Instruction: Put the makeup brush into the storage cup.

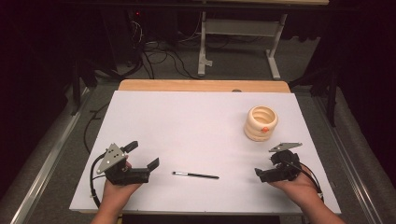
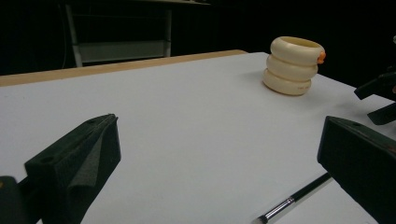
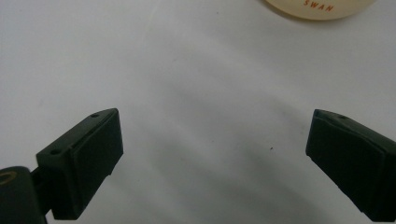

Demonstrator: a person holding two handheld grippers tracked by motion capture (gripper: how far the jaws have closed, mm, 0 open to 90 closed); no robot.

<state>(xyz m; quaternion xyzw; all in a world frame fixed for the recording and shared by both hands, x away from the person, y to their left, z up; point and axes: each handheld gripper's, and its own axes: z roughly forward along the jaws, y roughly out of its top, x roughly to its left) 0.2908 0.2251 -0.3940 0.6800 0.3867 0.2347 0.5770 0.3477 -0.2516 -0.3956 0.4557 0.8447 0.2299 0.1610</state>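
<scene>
Holding both claws low over the white sheet, I am still at the very start of this job: nothing is gripped, nothing lifted, and the whole pick is left to do. My left gripper point(image 1: 142, 154) is sitting at the lower left of the high view with its jaws spread wide and empty, and in the left gripper view those two black jaws are framing bare paper with a broad gap between them. The brush point(image 1: 195, 175), a thin dark-handled thing with a metal ferrule toward its left end, is lying flat at the lower centre of the high view, just to the right of that claw and apart from it; in the left gripper view the brush point(image 2: 294, 199) is running out from under the right-hand jaw at the bottom right of the frame, so I am judging it near but not yet between the jaws. My right gripper point(image 1: 264, 162) is resting at the lower right of the high view, also wide open and holding nothing, with the brush's far end lying to its left and clear of it. Farther out, the cream ribbed holder point(image 1: 261, 122) is standing upright at the right of the sheet, above the right claw, and I am reading it as where the brush may be going. The table point(image 1: 201, 86) edge is showing beyond the sheet.
</scene>
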